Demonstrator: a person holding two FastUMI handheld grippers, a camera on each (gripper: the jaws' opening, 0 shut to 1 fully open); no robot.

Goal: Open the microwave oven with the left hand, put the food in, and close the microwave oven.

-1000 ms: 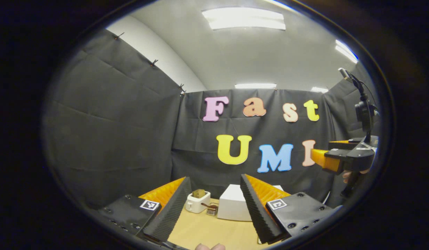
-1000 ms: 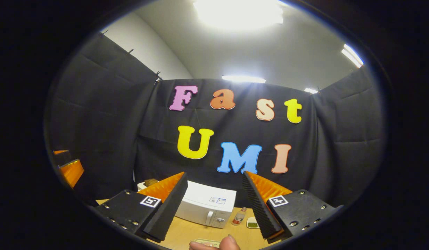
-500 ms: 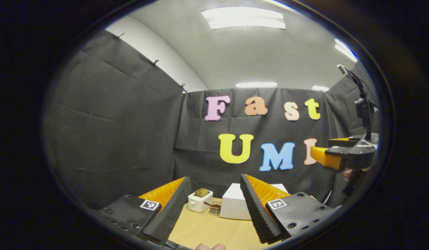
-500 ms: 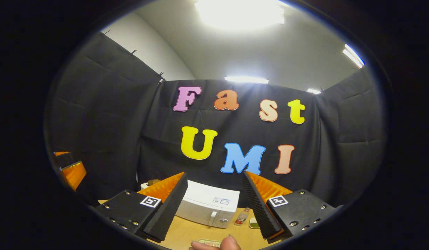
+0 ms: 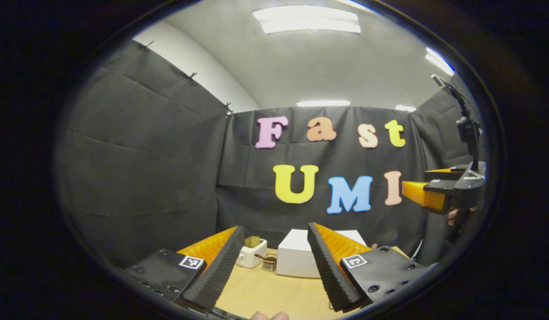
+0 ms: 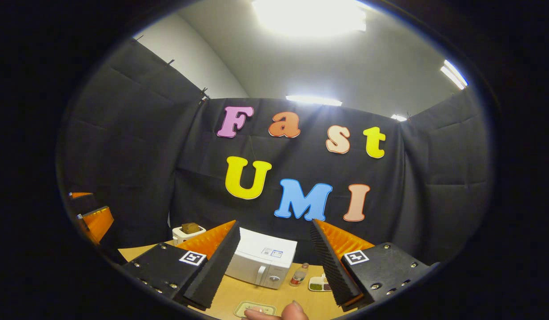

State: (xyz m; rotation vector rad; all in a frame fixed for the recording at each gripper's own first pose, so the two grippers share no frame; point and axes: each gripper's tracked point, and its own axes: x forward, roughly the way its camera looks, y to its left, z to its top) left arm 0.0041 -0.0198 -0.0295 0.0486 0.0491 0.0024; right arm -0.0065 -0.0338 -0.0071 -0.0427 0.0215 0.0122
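Nearest in the left gripper view, the left tongs (image 5: pixel 274 262) stand with their ribbed pads wide apart and nothing between them — spread, it seems, so they can take the door handle once they get there. They hang well above the tabletop (image 5: pixel 265 293) and well short of everything on it, so I judge the opening step not yet begun. In the right gripper view the right tongs (image 6: pixel 274 262) are likewise spread and empty, held high over the near edge; since the task gives the door to the left hand, the right probably waits for the food.

Just beyond the right tongs, near the front of the tabletop, lies a small pale-green tray (image 6: pixel 255 308) with something light on it — likely the food, though it is too small to tell. A fingertip (image 6: pixel 296 311) of the holding hand shows beside it.

Farther back sits the microwave oven (image 6: pixel 262 262), white, door closed, its upright handle and knob toward the right of its front face. Its front faces the near side, which suits a straight reach. Just right of it stand a small bottle (image 6: pixel 297 274) and a divided dish (image 6: pixel 319 284). To its left, a white toaster (image 6: pixel 187 232) holds a slice of bread.

At the far right of the left gripper view, the other tongs (image 5: pixel 427 195) hover at mid-height.
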